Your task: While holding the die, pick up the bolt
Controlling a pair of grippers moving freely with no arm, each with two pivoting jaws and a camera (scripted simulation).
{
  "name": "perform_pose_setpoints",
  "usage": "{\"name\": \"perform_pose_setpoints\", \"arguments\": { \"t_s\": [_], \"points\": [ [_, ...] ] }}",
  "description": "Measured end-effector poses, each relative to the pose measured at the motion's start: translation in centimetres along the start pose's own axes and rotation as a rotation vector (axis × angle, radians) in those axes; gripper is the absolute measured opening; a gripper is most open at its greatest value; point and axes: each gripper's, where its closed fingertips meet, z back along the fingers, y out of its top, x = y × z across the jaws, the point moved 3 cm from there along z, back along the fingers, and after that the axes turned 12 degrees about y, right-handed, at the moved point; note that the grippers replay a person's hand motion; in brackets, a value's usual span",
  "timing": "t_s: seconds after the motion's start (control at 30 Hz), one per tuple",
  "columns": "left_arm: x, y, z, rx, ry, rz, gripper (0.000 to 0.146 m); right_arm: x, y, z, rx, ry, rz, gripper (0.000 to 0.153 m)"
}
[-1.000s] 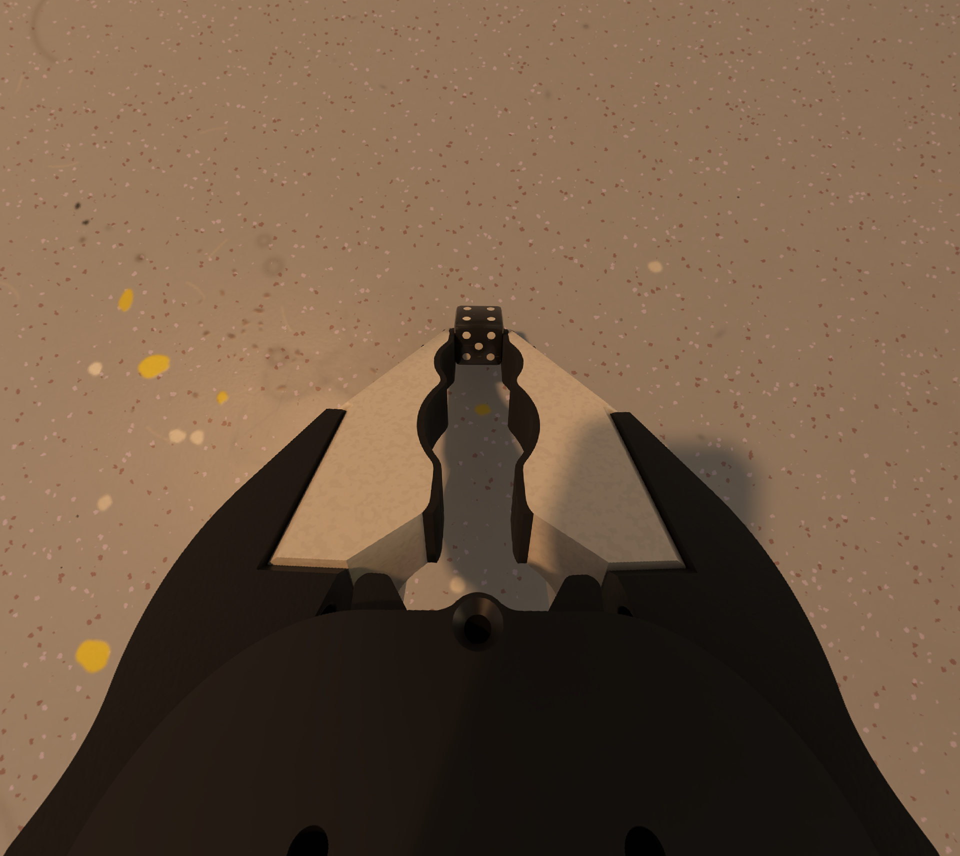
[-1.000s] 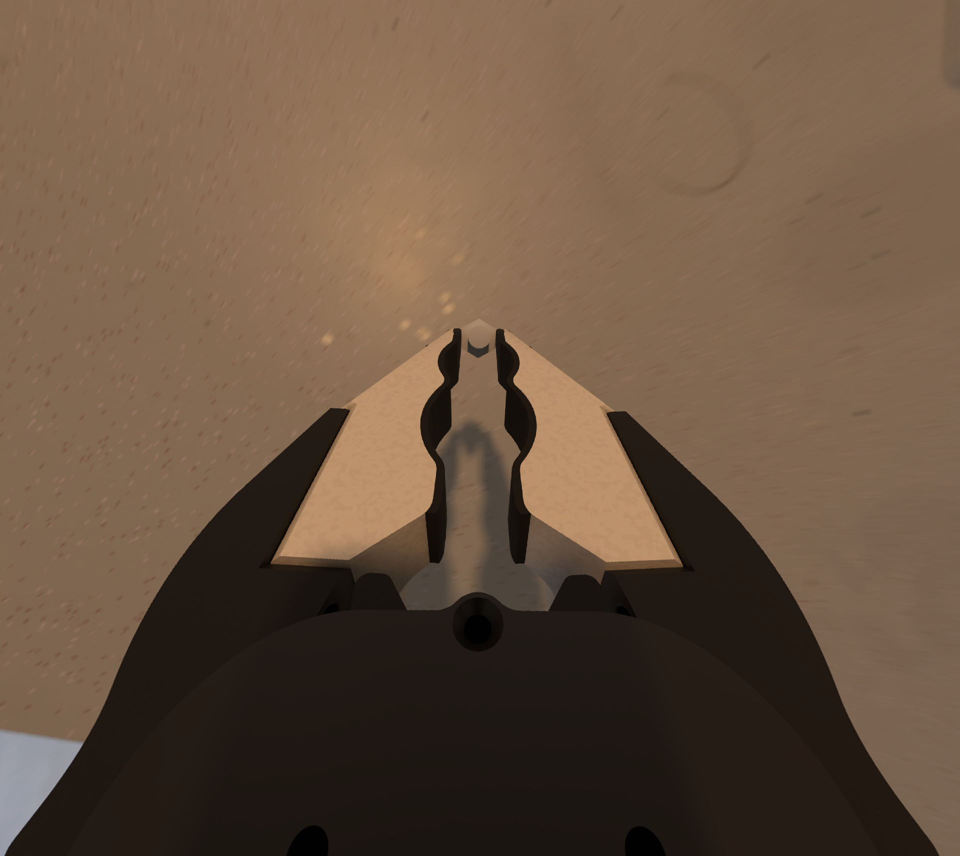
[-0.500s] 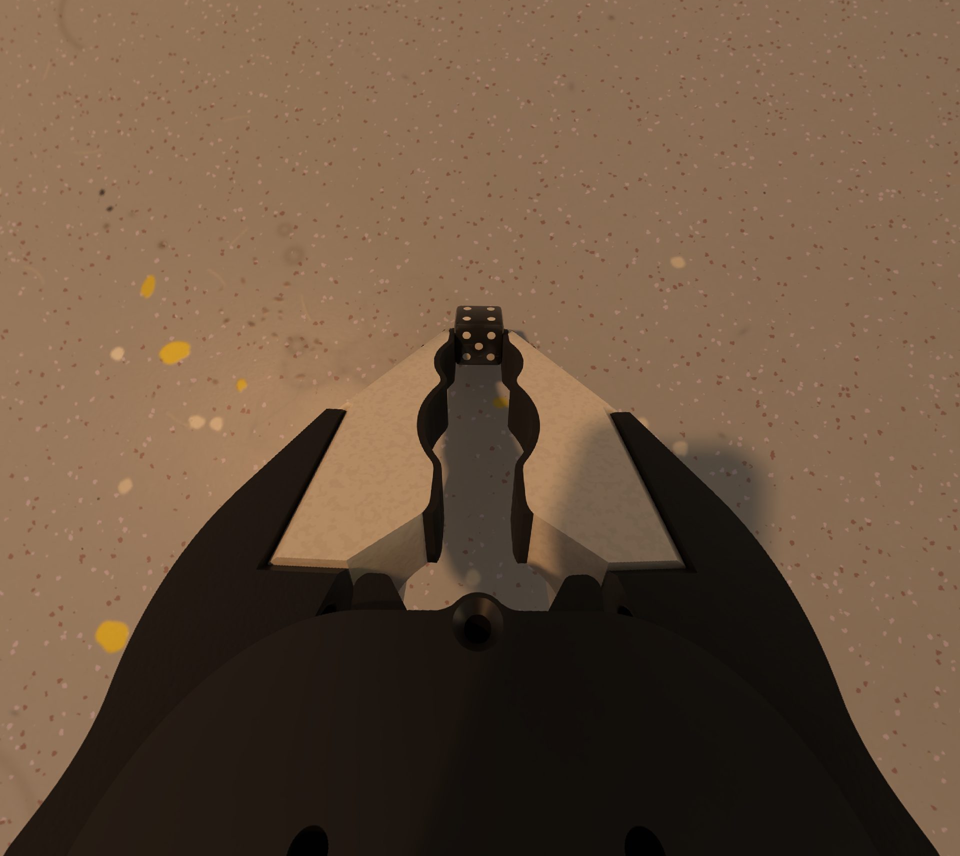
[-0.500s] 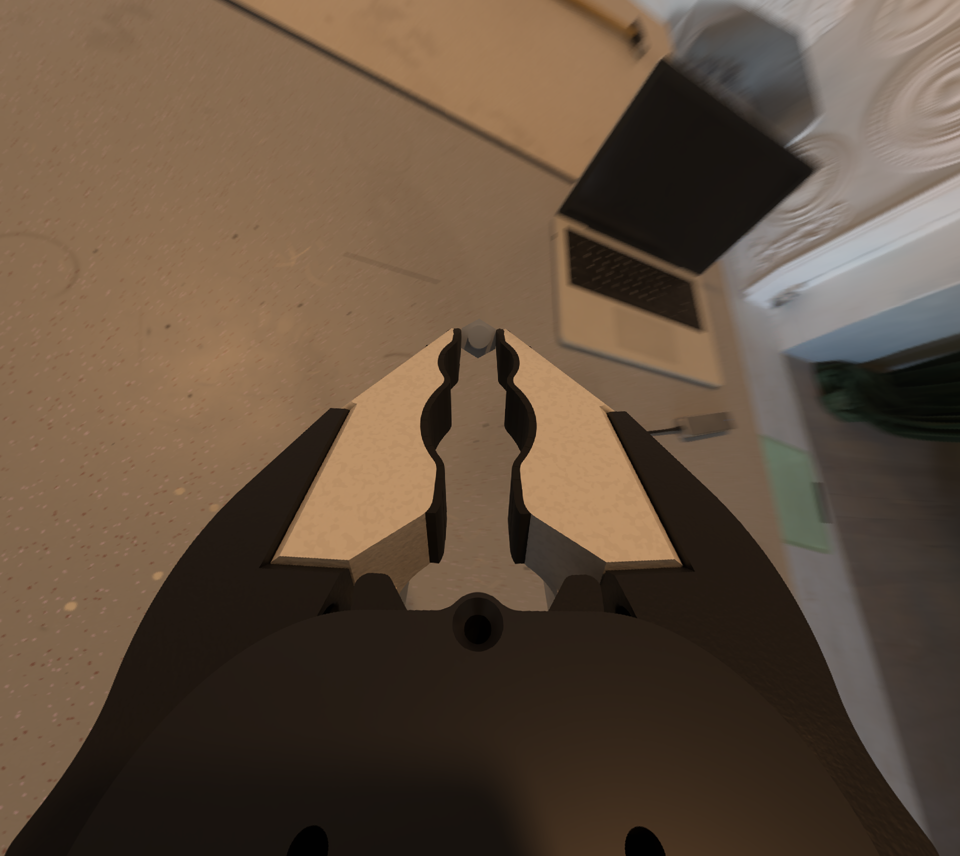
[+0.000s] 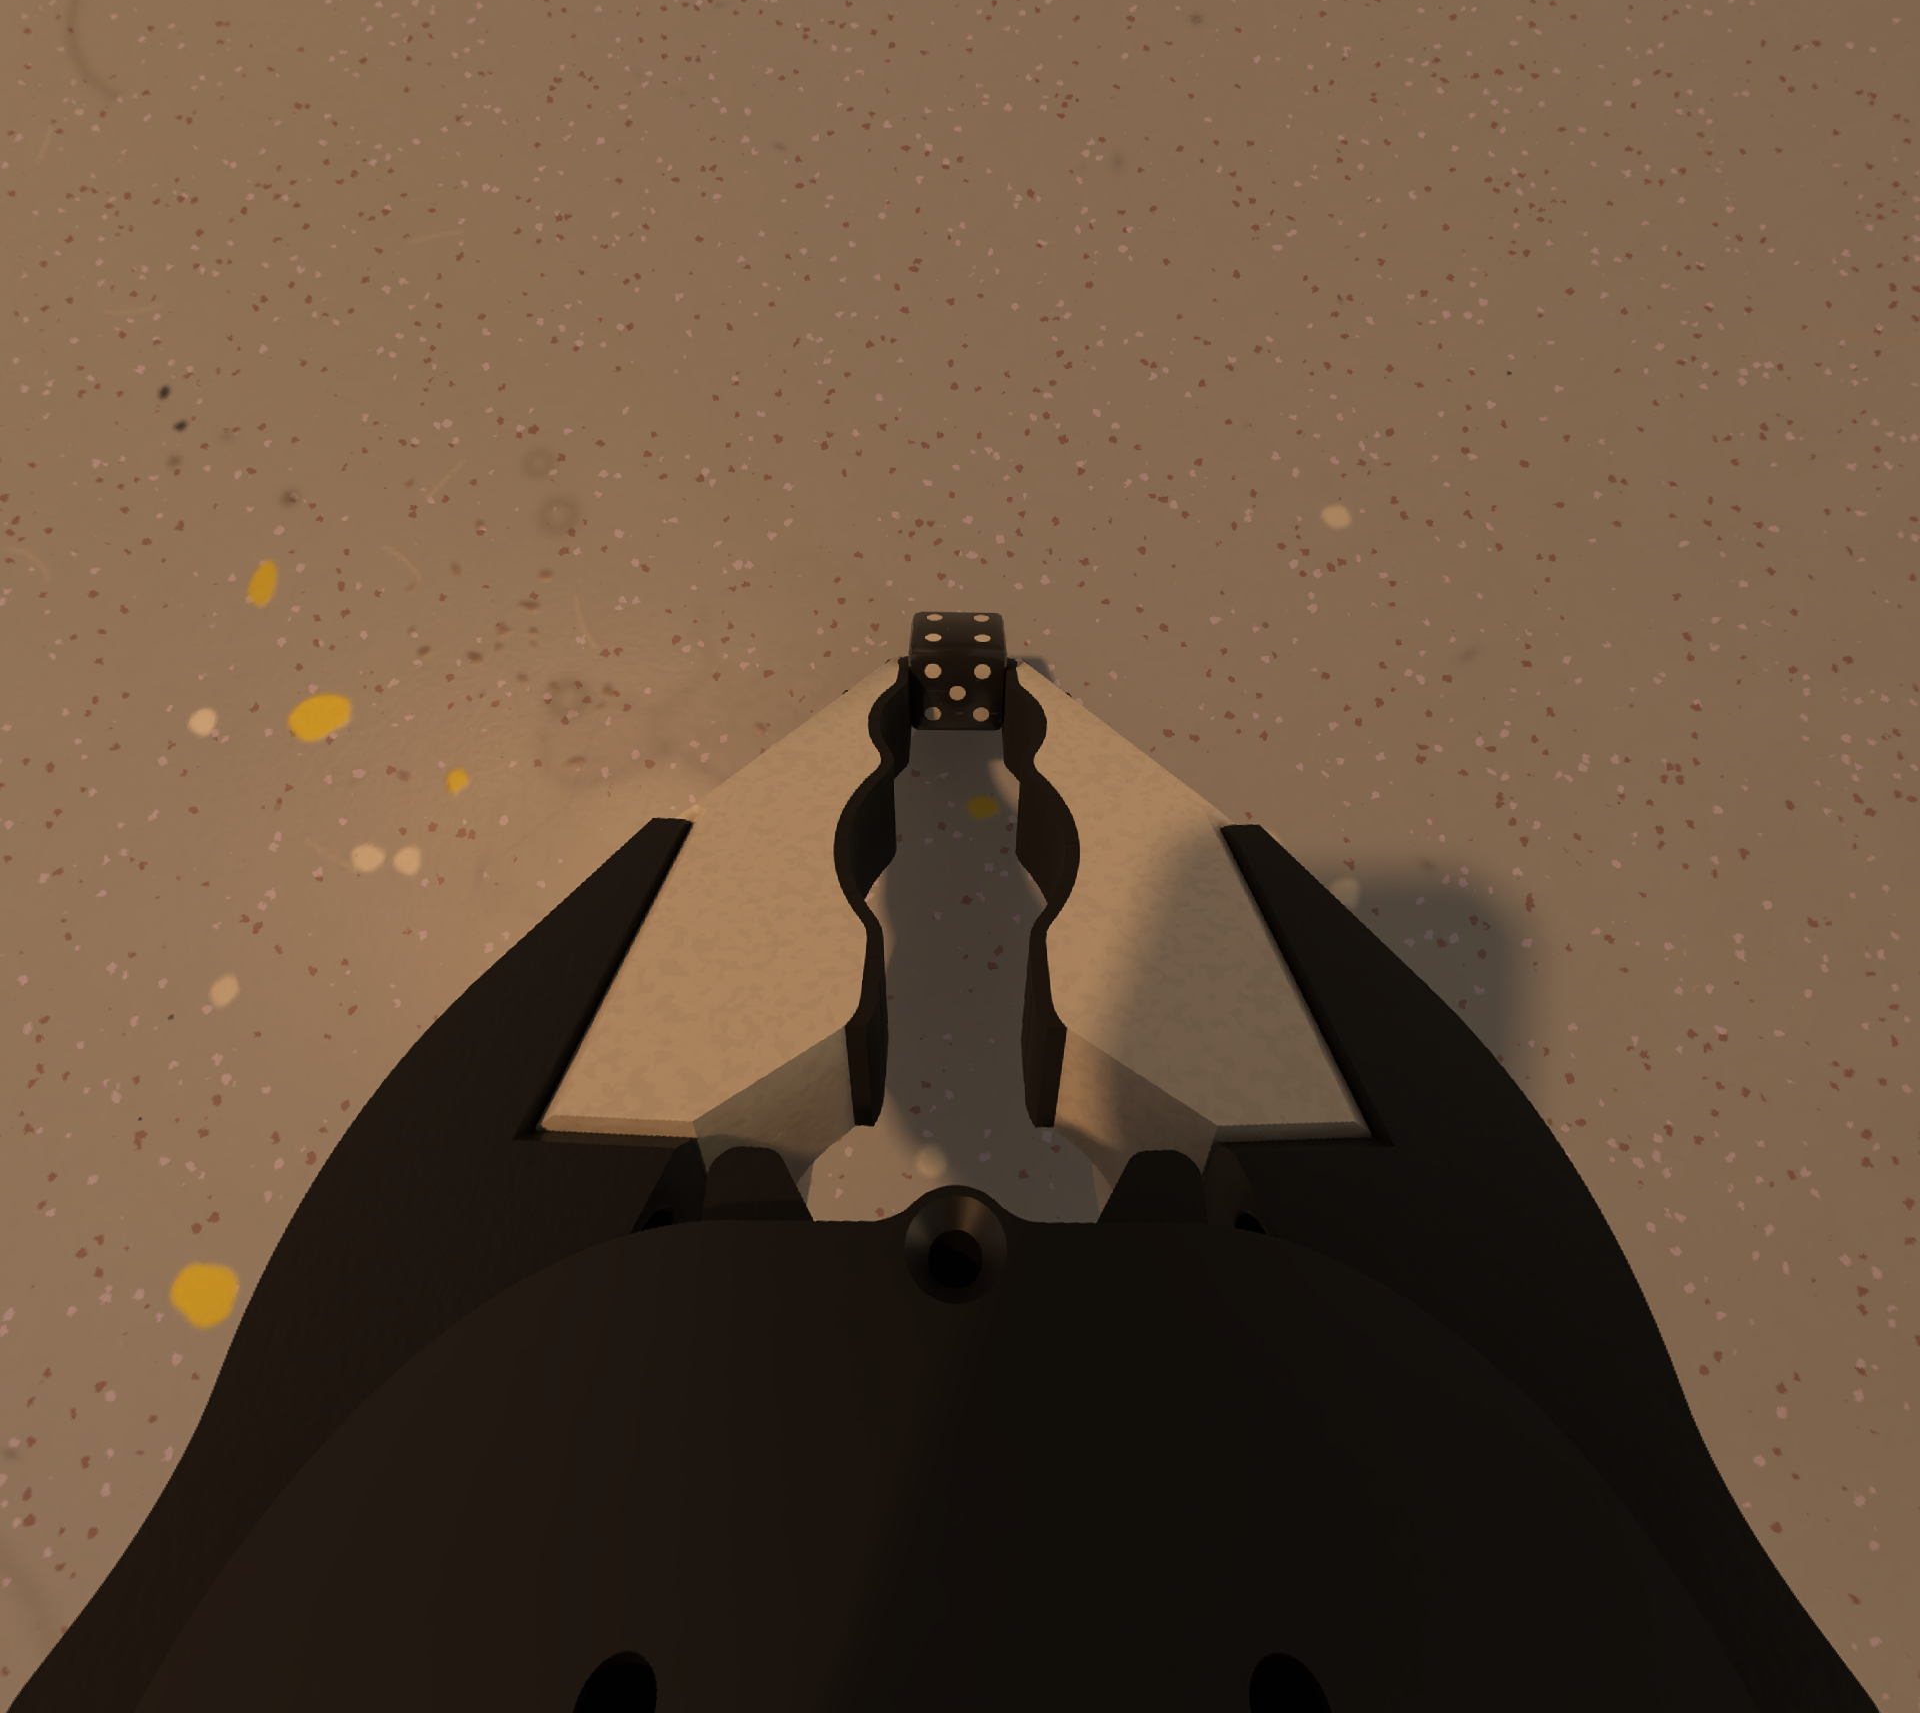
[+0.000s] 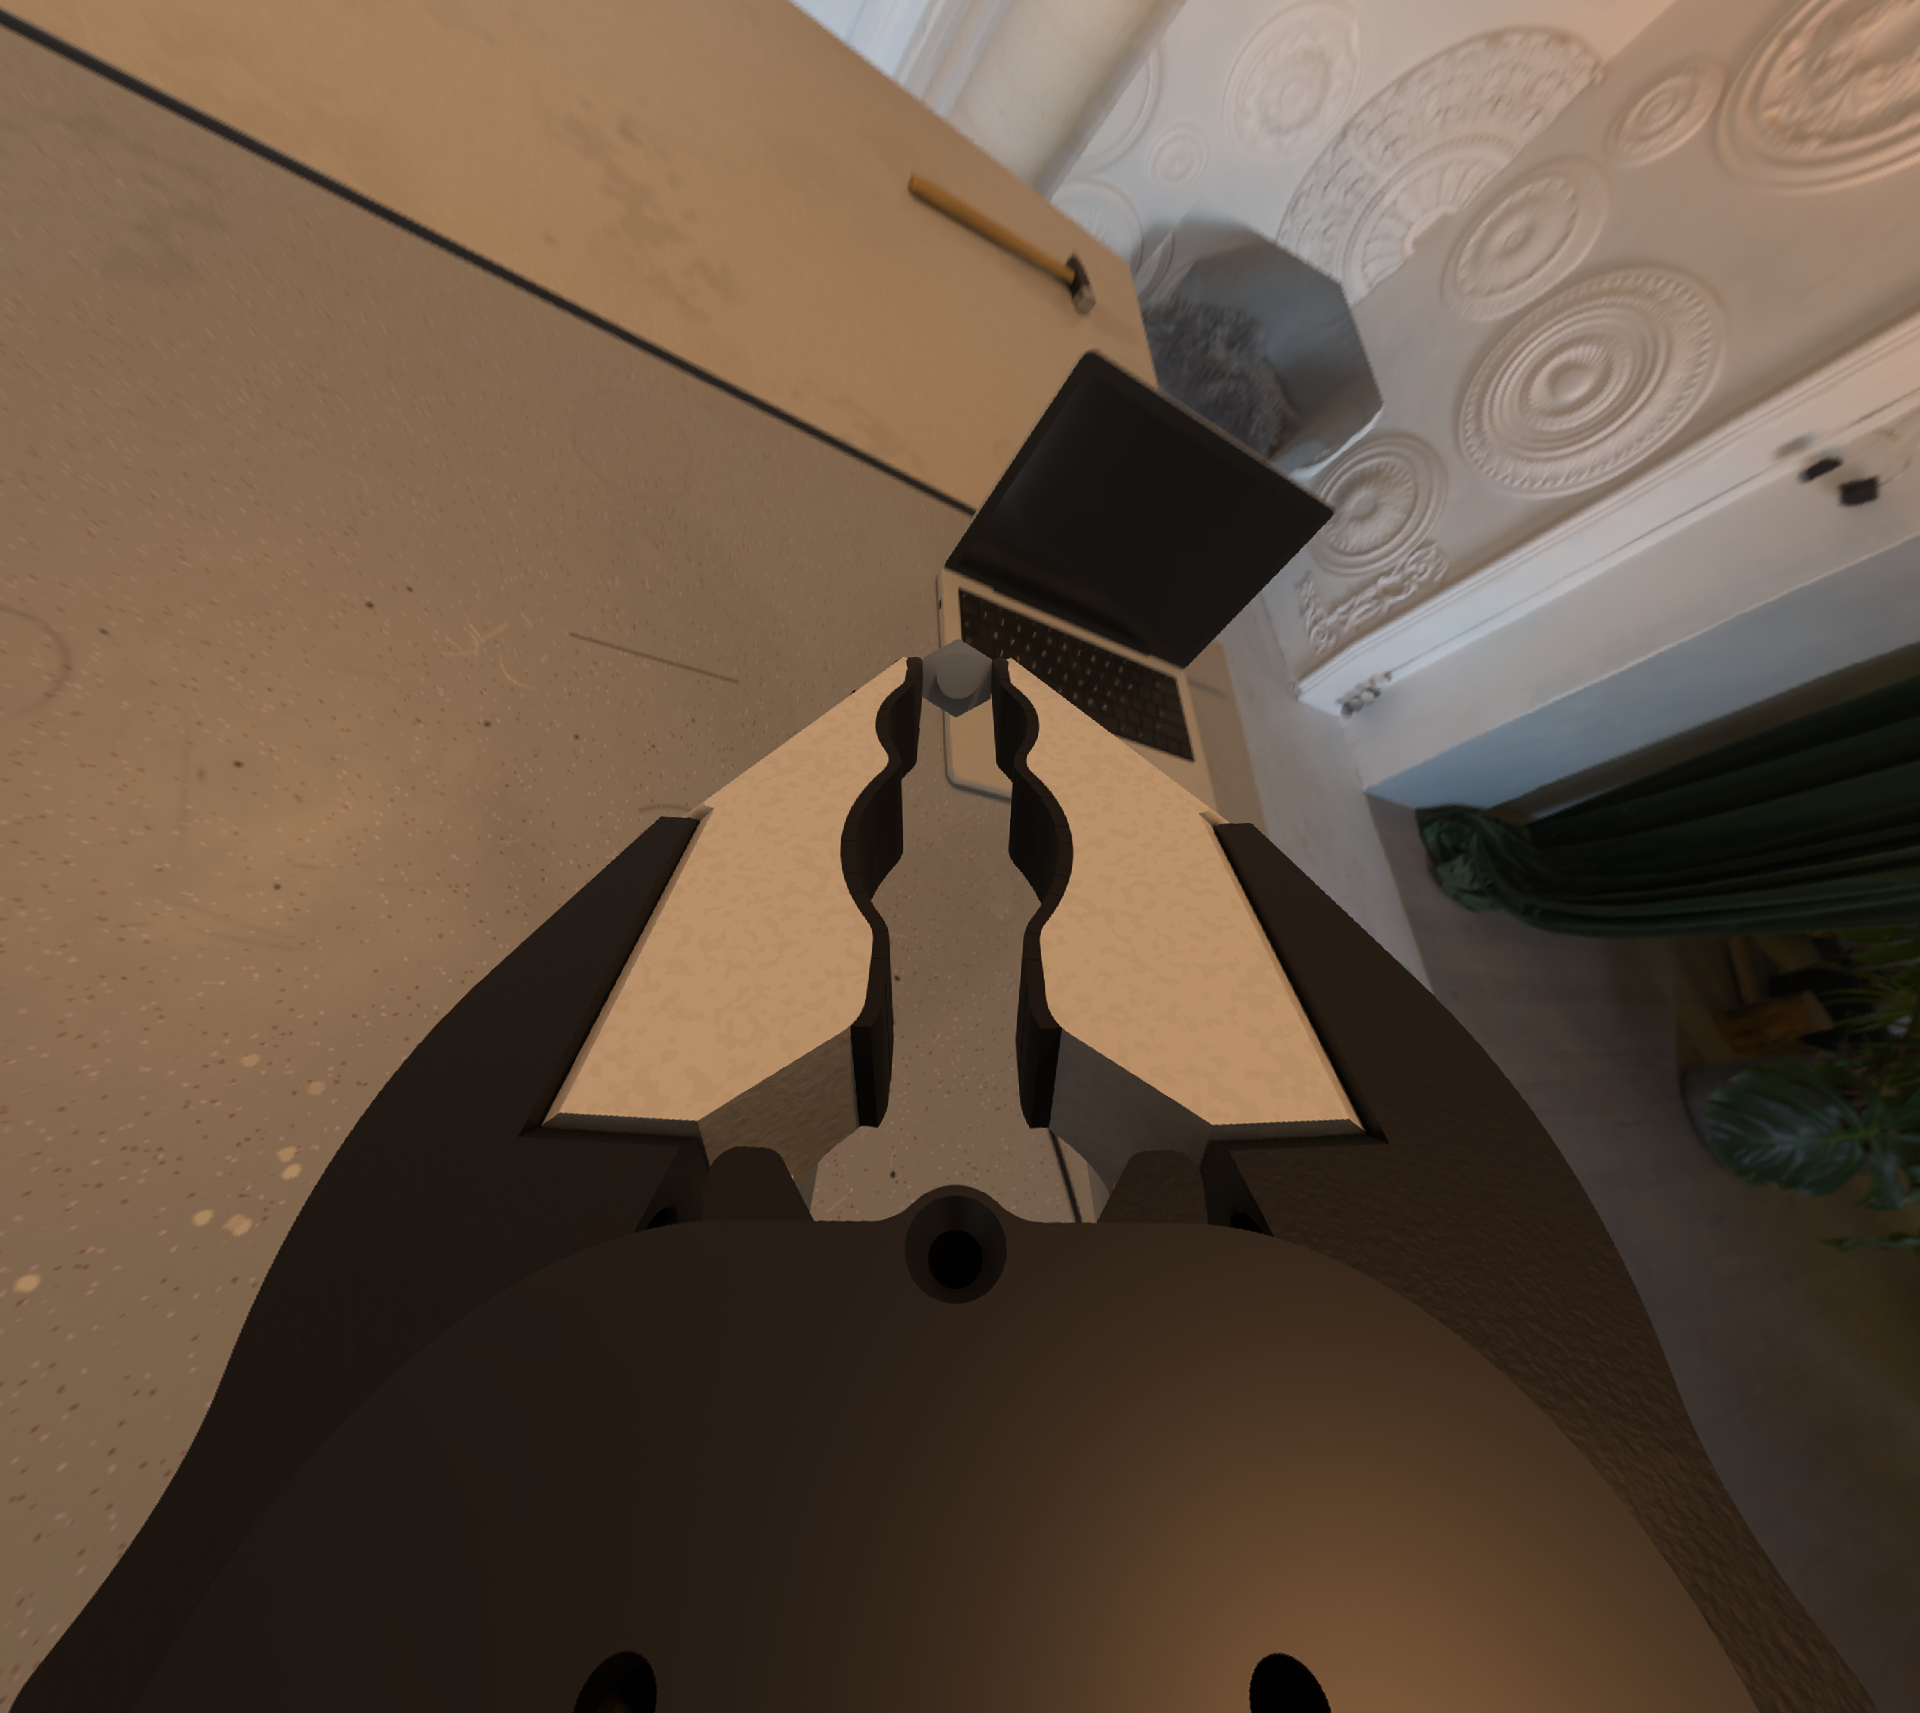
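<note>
left gripper (image 5: 957, 695) fingertips pinching small black white-dotted die (image 5: 957, 671) above speckled brown tabletop (image 5: 1039, 209), right gripper (image 6: 957, 695) fingers narrowly parted, clamping small grey hex-head bolt (image 6: 957, 678), open silver laptop (image 6: 1101, 562) beyond

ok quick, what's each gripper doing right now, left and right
Left gripper: closed on the black die, above the speckled table.
Right gripper: closed on the grey bolt, lifted clear.
</note>
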Motion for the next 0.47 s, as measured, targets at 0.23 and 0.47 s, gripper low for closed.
{"name": "perform_pose_setpoints", "arguments": {
  "t_s": [0.23, 0.47],
  "points": [
    [-0.2, -0.1, 0.0, -0.002, 0.005, 0.002, 0.016, -4.2, -10.7, -9.9, -0.155, 0.235, -0.18, 0.013],
    [0.0, 0.0, -0.1, -0.003, -0.003, -0.002, 0.016, -12.3, -24.1, -16.7, -0.598, 0.673, -0.399, 0.013]
  ]
}}
